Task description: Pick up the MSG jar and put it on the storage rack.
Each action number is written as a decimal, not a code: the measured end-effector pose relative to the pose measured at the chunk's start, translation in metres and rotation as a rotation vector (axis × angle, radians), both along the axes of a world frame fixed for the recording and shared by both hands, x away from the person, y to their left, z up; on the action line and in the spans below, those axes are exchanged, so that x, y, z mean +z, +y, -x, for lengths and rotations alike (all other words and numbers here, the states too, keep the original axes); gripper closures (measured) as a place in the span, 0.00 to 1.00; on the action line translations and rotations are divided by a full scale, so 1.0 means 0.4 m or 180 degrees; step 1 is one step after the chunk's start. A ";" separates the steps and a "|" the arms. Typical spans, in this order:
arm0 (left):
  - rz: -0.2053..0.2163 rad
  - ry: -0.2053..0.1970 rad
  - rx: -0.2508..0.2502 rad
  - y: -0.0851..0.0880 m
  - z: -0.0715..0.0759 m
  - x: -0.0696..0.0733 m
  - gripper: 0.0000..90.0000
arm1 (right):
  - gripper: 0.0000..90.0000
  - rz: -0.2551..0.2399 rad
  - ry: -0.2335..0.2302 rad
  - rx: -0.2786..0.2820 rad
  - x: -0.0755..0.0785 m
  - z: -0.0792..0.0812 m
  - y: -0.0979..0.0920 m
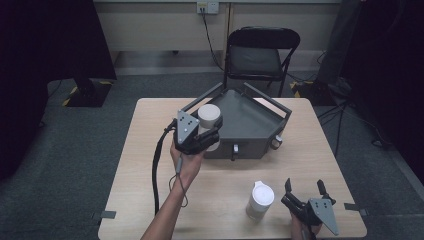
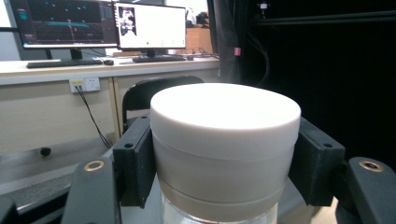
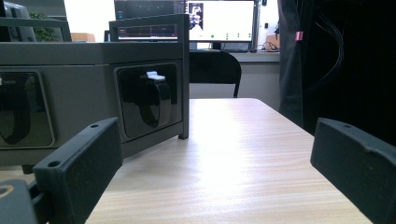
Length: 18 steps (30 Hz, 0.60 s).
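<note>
A jar with a white lid (image 1: 209, 116) is held by my left gripper (image 1: 207, 134), whose jaws are shut on it just below the lid; the same jar (image 2: 224, 144) sits between the black pads (image 2: 135, 168) in the left gripper view. It is at the near left corner of the grey tray (image 1: 250, 122). A second white jar (image 1: 260, 200) stands upright on the table near the front. My right gripper (image 1: 305, 189) rests just right of it, open with nothing between its pads (image 3: 79, 168).
The grey tray has raised rails and dark latches on its front wall (image 3: 93, 107). A black folding chair (image 1: 260, 55) stands behind the wooden table (image 1: 150, 150). Monitors (image 2: 149, 25) sit on a desk at the back wall.
</note>
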State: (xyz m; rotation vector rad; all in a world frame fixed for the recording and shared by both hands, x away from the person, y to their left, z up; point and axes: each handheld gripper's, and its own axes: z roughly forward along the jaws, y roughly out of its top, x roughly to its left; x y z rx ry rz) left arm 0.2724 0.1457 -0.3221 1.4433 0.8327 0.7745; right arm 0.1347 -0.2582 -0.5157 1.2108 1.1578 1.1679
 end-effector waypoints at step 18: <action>-0.0086 0.0114 0.0372 -0.091 -0.122 -0.024 0.38 | 0.01 -0.0004 0.0001 0.0010 0.000 0.000 -0.002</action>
